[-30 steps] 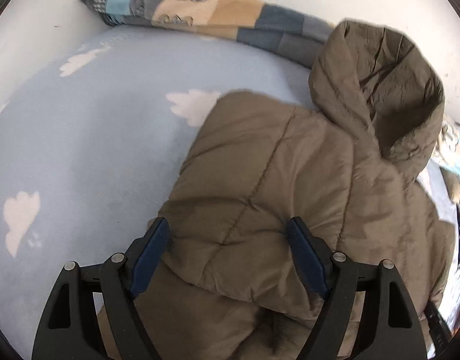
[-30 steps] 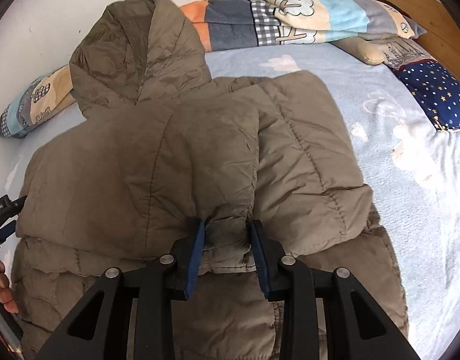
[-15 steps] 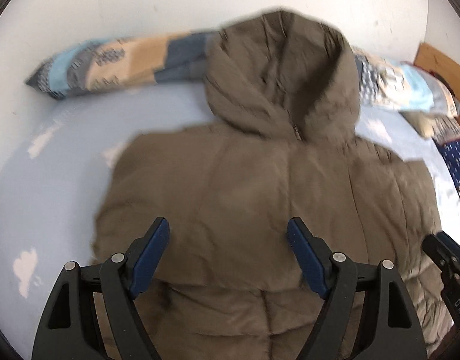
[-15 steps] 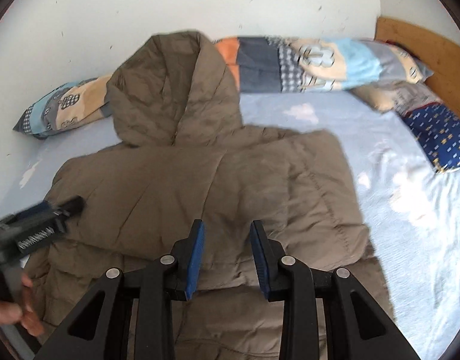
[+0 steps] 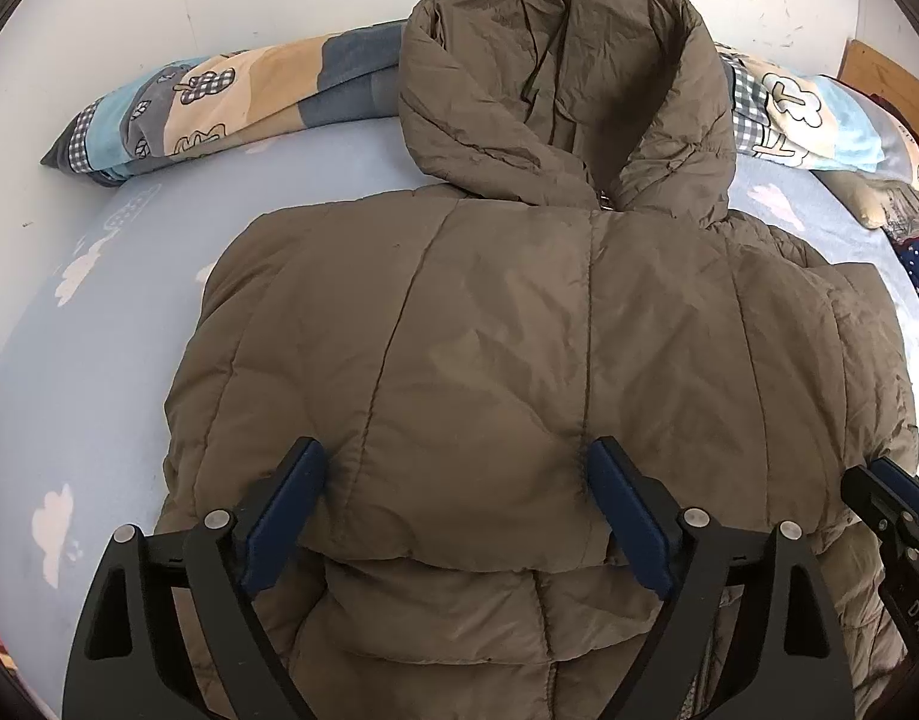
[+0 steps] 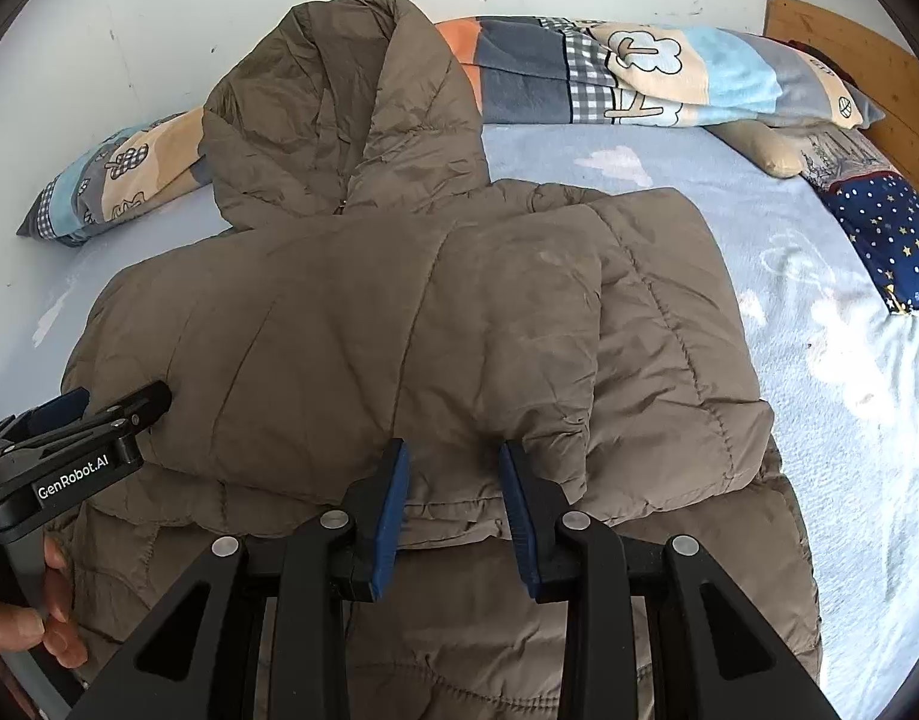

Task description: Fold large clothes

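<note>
An olive-brown hooded puffer jacket (image 5: 519, 330) lies on the bed with both sleeves folded across its chest and its hood (image 5: 567, 78) against the wall. It also fills the right wrist view (image 6: 369, 330). My left gripper (image 5: 456, 510) is wide open and empty over the lower edge of the folded left sleeve. My right gripper (image 6: 453, 498) is partly open over the cuff of the folded right sleeve (image 6: 519, 324), holding nothing. The left gripper also shows at the left of the right wrist view (image 6: 93, 432); the right gripper shows at the right of the left wrist view (image 5: 891, 504).
The bed has a light blue sheet with white clouds (image 6: 819, 360). A long patchwork pillow (image 6: 639, 78) lies along the white wall. A navy star-print cushion (image 6: 885, 240) and a wooden headboard (image 6: 849, 42) are at the right.
My right gripper has let go of the sleeve cuff and opened slightly. My left gripper has swung right and now faces the hood and chest; both drew back a little.
</note>
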Demonstrator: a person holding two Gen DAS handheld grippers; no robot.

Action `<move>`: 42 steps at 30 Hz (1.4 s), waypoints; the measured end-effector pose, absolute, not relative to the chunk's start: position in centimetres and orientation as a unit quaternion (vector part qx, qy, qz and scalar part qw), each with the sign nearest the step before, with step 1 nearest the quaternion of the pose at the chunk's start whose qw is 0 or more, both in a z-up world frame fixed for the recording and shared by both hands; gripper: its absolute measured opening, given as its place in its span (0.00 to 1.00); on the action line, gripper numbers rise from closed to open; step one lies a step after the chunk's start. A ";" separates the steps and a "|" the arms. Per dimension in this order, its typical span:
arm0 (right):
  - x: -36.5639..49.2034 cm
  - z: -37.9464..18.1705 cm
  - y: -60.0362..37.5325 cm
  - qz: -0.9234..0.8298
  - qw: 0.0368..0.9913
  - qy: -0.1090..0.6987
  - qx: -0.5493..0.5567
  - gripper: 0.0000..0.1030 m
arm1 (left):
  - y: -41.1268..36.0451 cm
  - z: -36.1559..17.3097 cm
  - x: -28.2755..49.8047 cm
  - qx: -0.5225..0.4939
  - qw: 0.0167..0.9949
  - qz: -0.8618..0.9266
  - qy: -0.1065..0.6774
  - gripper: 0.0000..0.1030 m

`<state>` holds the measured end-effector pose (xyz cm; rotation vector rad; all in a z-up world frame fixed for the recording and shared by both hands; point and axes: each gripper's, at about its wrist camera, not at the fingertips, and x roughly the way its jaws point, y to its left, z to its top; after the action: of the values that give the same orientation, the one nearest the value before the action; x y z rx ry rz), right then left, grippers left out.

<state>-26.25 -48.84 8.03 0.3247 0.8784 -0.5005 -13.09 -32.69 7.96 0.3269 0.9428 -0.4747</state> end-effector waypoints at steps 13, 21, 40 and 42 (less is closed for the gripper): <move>-26.2 8.1 -48.8 -0.240 0.863 0.418 0.152 0.32 | -32.3 9.9 -13.5 0.123 0.861 -0.244 0.428 0.86; -26.2 8.1 -48.7 -0.240 0.862 0.420 0.152 0.32 | -32.8 8.4 -13.3 0.154 0.851 -0.233 0.445 0.86; -26.1 8.1 -48.8 -0.239 0.862 0.420 0.153 0.32 | -32.4 9.3 -13.2 0.134 0.858 -0.234 0.438 0.86; -26.1 8.1 -48.8 -0.239 0.862 0.420 0.153 0.32 | -32.4 9.5 -13.2 0.133 0.859 -0.234 0.436 0.86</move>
<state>-26.13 -48.77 8.07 0.3211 0.8820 -0.5015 -13.22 -32.36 9.48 0.2791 0.9161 -0.4904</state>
